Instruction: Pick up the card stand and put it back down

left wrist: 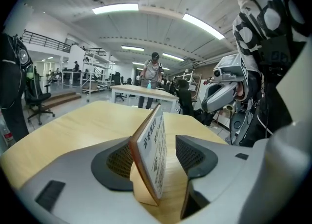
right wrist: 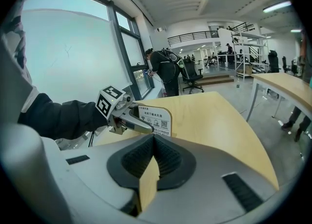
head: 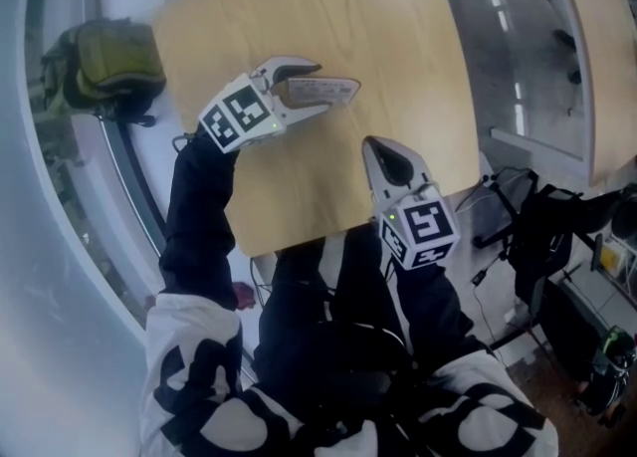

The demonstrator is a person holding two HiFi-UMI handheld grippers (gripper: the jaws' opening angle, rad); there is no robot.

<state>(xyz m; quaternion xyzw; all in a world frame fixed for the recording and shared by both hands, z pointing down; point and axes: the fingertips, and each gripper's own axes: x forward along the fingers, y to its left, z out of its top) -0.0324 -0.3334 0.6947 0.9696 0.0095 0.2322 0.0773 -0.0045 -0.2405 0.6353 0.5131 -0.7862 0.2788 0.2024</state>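
The card stand [head: 338, 90], a thin wooden plate with a white printed label, stands upright on the light wooden table [head: 328, 7]. My left gripper [head: 317, 89] is around it with the jaws spread. In the left gripper view the card stand [left wrist: 155, 145] rises between the two dark pads [left wrist: 195, 154]; there is a clear gap on its right and its back lies close to the left pad. My right gripper [head: 396, 158] rests shut near the table's front edge, holding nothing. The right gripper view looks past its own closed jaws [right wrist: 153, 152] at the card stand [right wrist: 157, 119].
A green backpack [head: 105, 62] lies on the floor left of the table. A dark bag and cables [head: 557, 216] sit at the right beside a second table [head: 597, 37]. A person [right wrist: 165, 71] stands by the window beyond the table's far end.
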